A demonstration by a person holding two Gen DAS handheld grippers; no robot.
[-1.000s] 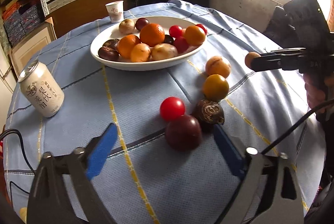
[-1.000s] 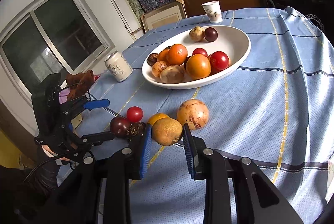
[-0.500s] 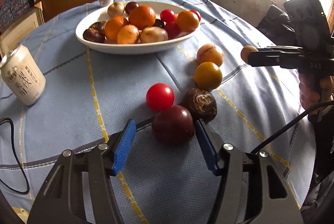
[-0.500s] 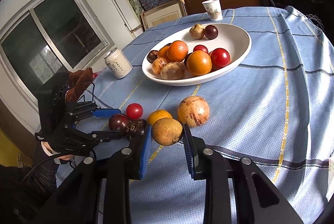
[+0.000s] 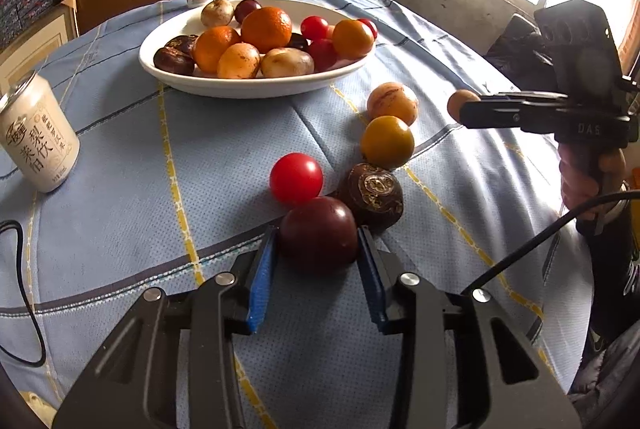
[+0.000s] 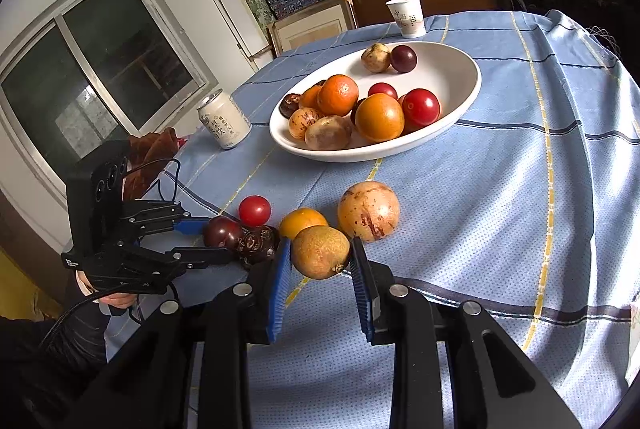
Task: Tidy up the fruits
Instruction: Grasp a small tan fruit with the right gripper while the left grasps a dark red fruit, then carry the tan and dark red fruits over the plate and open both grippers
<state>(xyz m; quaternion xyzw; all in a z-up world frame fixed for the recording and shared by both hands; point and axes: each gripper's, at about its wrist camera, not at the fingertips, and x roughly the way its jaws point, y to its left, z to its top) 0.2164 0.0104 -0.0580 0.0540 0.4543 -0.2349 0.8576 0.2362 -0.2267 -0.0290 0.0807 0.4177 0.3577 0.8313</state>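
My left gripper had clamped the dark purple fruit at its widest girth, down on the tablecloth beside the red tomato. It looked smooth, firm, likely slippery. My right gripper pinched the rough brownish-yellow fruit, raised, short of the white bowl.

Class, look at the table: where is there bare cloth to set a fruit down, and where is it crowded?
Bare cloth lies between the can and the red tomato, and right of the bowl. It is crowded inside the bowl.
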